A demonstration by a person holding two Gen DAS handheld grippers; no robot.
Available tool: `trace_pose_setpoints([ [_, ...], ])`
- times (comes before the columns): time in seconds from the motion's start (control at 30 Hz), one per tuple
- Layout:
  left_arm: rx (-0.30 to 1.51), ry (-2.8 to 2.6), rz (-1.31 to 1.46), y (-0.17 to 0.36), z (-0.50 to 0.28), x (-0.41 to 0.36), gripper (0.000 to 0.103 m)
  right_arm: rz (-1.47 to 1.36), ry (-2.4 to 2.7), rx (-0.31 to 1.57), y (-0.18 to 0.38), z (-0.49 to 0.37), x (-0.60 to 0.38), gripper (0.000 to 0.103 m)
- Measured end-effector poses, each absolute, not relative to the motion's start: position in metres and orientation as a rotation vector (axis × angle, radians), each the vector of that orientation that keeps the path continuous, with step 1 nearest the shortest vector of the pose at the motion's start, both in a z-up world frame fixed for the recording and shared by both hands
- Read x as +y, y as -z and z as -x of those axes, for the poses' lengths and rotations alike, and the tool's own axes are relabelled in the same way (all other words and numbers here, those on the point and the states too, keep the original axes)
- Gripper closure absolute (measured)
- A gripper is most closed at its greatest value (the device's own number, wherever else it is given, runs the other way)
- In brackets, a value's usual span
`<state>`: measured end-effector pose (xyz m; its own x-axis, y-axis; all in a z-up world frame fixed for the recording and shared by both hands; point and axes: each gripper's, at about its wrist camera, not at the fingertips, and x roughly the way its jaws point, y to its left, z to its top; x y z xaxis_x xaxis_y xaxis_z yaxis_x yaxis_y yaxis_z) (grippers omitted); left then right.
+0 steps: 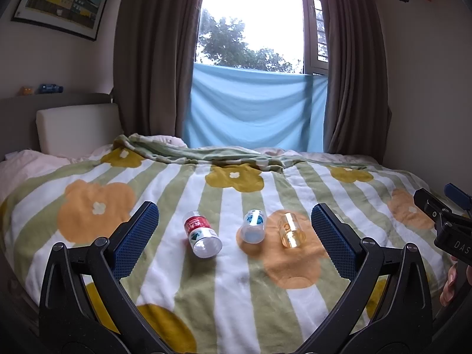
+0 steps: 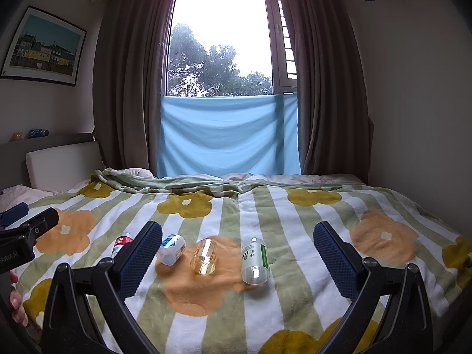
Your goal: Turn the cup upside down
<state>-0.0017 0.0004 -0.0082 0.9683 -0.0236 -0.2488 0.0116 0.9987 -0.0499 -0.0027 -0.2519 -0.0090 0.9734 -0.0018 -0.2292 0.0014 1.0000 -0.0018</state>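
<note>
Left wrist view: the left gripper (image 1: 234, 230) hangs over a blanket (image 1: 165, 194) striped green and white with orange and mustard flowers. Its blue-padded fingers (image 1: 138, 236) stand wide apart and hold nothing. Three small clear cups lie on their sides between them on the blanket. The red cup (image 1: 202, 234) lies leftmost, its mouth toward the camera. The blue cup (image 1: 252, 226) lies in the middle, mouth also toward the camera. The amber cup (image 1: 290, 229) lies just right of it on an orange flower, close to the right finger. The three are near one another but apart. At the right edge the right gripper (image 1: 442, 221) pokes in from the side. Whether its fingers are apart cannot be told here. Behind the bed hang brown curtains (image 1: 153, 59) and a light blue cloth (image 1: 253, 109) across the lower window.

Right wrist view: the right gripper (image 2: 237, 252) also has its padded fingers (image 2: 333, 256) spread wide, empty. Four cups lie on their sides in a row. The red cup (image 2: 121, 243) is partly hidden behind the left finger. Next come the blue cup (image 2: 171, 249), the amber cup (image 2: 205, 256) and the green cup (image 2: 255, 261), whose mouth faces the camera. The left gripper (image 2: 23, 233) enters at the left edge. A hand (image 2: 17, 306) shows below it.
</note>
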Motion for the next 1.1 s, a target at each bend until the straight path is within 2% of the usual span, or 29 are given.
trace_pose_setpoints([
  [0.43,0.264,0.012,0.055,0.014,-0.001,0.003,0.000,0.001,-0.021,0.251,0.019,-0.002,-0.240,0.000],
  [0.77,0.340,-0.030,0.093,0.029,-0.019,0.030,0.000,0.020,-0.153,0.324,0.023,-0.034,-0.207,0.000],
  [0.9,0.397,-0.034,0.116,0.031,-0.050,0.045,0.000,0.031,-0.181,0.333,0.028,-0.043,-0.194,0.000],
  [1.1,0.560,-0.007,0.108,0.047,-0.142,0.068,0.000,0.033,-0.215,0.391,0.046,-0.058,-0.183,0.000],
])
